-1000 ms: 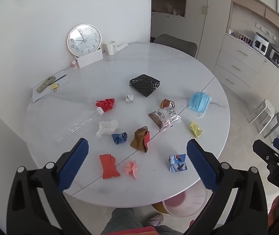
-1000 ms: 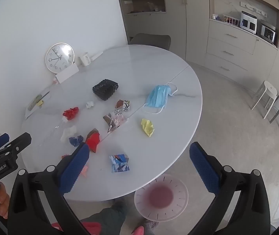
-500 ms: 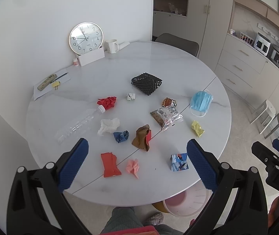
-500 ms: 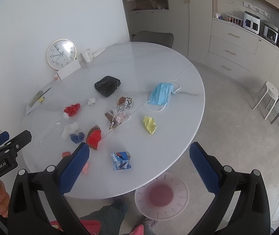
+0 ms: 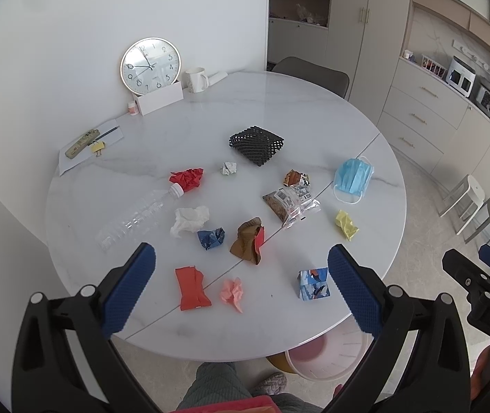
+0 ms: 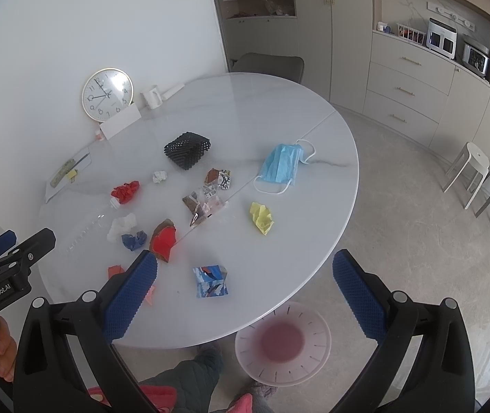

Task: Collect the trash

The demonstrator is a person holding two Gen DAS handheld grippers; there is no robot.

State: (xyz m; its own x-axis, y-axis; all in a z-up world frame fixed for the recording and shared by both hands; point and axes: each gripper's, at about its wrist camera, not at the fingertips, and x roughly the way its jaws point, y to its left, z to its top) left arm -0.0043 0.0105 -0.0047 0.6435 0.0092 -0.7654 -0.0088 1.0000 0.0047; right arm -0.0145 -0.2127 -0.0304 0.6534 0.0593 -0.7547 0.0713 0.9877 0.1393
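Right wrist view first: I hold the right gripper (image 6: 245, 289) spread wide and empty above the near edge of the round table (image 6: 313, 137). Below that edge, on the floor, stands the pale pink bin (image 6: 282, 339), uncovered and with nothing visible inside. The left gripper (image 5: 241, 284) is likewise spread and empty, high over the near rim.

Nearest scraps: the blue printed carton (image 6: 211, 280) and, in the left view, the red wrapper (image 5: 191, 287) and pink paper wad (image 5: 232, 292). Further on lie the brown-and-red wrapper (image 5: 247, 244), blue wad (image 5: 211, 238), white tissue (image 5: 189, 220) and clear bottle (image 5: 138, 218). Beyond those: snack bag (image 5: 291, 203), yellow wad (image 5: 346, 224), face mask (image 5: 353, 179), black mesh sleeve (image 5: 257, 143).

Assessment: nothing is collected yet. I judge the carton the soundest first pick, being closest to the bin; descend squarely, straddle it, pinch across its narrow faces.
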